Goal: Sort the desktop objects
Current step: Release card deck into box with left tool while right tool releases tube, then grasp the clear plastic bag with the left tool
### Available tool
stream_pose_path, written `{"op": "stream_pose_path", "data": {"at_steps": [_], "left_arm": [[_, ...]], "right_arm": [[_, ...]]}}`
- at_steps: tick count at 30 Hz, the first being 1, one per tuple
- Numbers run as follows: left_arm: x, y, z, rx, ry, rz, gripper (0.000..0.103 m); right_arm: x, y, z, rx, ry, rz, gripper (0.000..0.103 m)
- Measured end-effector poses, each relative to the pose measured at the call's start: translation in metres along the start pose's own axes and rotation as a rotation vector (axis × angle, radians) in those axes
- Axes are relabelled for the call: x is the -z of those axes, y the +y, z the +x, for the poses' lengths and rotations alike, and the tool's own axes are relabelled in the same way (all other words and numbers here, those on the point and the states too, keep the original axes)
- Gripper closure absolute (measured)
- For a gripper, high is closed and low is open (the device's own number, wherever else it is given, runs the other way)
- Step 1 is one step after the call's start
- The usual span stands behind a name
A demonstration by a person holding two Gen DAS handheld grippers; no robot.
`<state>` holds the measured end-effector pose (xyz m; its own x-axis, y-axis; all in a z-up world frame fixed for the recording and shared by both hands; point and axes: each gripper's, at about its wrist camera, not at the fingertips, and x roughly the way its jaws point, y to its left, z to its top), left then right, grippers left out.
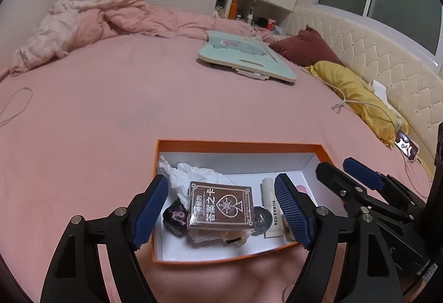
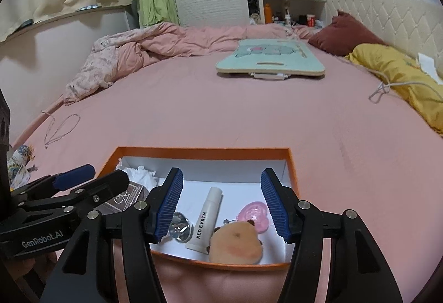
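Note:
An orange box (image 1: pixel 238 145) with a white inside lies on the pink bed. In it are a brown card box (image 1: pixel 221 204), crumpled white paper (image 1: pixel 193 174), a black and purple piece (image 1: pixel 177 217), a metal disc (image 1: pixel 260 217) and a white tube (image 1: pixel 272 208). My left gripper (image 1: pixel 221 179) hangs open over the card box, its pads clear of it. The right wrist view shows the orange box (image 2: pixel 205 150), the tube (image 2: pixel 206 217), a brown plush (image 2: pixel 235 243) and a pink heart (image 2: pixel 256 214). My right gripper (image 2: pixel 221 174) is open above them, holding nothing.
A teal lap desk (image 2: pixel 270 60) lies further up the bed. Yellow (image 2: pixel 401 73) and brown (image 2: pixel 343 34) pillows with a white cable (image 2: pixel 387 88) line the right side, and a phone (image 1: pixel 407 148) lies there. A rumpled duvet (image 2: pixel 133 53) and a string loop (image 2: pixel 61 128) are left.

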<state>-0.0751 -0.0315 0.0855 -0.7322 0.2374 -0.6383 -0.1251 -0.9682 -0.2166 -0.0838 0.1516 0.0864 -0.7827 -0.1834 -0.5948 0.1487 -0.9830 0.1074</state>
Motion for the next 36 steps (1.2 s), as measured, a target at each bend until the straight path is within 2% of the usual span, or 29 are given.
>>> {"op": "stream_pose_path", "data": {"at_steps": [6, 11, 16, 18, 19, 20, 23, 24, 26, 27, 29, 32, 33, 34, 35, 36], "left_arm": [[0.018, 0.005, -0.026, -0.006, 0.025, -0.035, 0.024], [0.049, 0.004, -0.048, -0.023, 0.059, -0.077, 0.024], [0.091, -0.005, -0.06, -0.019, 0.183, -0.109, 0.024], [0.105, -0.013, -0.066, 0.028, 0.223, -0.122, 0.024], [0.109, -0.018, -0.068, 0.038, 0.233, -0.118, 0.024], [0.115, -0.024, -0.068, 0.036, 0.252, -0.098, 0.024], [0.134, -0.042, -0.06, -0.025, 0.328, -0.012, 0.024], [0.141, -0.048, -0.054, -0.047, 0.366, 0.026, 0.024], [0.152, -0.06, -0.041, -0.094, 0.425, 0.103, 0.019], [0.155, -0.065, -0.038, -0.111, 0.427, 0.133, 0.017], [0.156, -0.065, -0.036, -0.107, 0.418, 0.12, 0.011], [0.153, -0.057, -0.043, -0.068, 0.381, 0.063, 0.011], [0.153, -0.054, -0.045, -0.054, 0.368, 0.043, 0.012], [0.151, -0.052, -0.048, -0.035, 0.353, 0.027, 0.02], [0.149, -0.051, -0.05, -0.019, 0.342, 0.014, 0.023], [0.15, -0.051, -0.05, -0.018, 0.339, 0.012, 0.023]], "right_arm": [[0.008, -0.006, -0.024, 0.022, 0.009, 0.031, 0.043], [0.033, -0.013, -0.044, 0.053, 0.048, 0.1, 0.043], [0.063, -0.014, -0.06, 0.098, 0.122, 0.106, 0.043], [0.078, -0.017, -0.062, 0.105, 0.177, 0.123, 0.043], [0.086, -0.018, -0.063, 0.107, 0.208, 0.133, 0.043], [0.097, -0.02, -0.058, 0.112, 0.277, 0.145, 0.043], [0.122, -0.031, -0.045, 0.117, 0.406, 0.22, 0.043], [0.124, -0.028, -0.044, 0.124, 0.42, 0.203, 0.043], [0.123, -0.019, -0.042, 0.134, 0.426, 0.136, 0.032], [0.124, -0.015, -0.04, 0.13, 0.429, 0.106, 0.029], [0.125, -0.012, -0.04, 0.135, 0.423, 0.081, 0.028], [0.124, -0.016, -0.042, 0.117, 0.423, 0.109, 0.028], [0.123, -0.019, -0.043, 0.106, 0.423, 0.13, 0.028], [0.122, -0.021, -0.044, 0.096, 0.423, 0.152, 0.028], [0.121, -0.024, -0.045, 0.088, 0.424, 0.176, 0.028], [0.12, -0.027, -0.047, 0.079, 0.424, 0.199, 0.028]]}}
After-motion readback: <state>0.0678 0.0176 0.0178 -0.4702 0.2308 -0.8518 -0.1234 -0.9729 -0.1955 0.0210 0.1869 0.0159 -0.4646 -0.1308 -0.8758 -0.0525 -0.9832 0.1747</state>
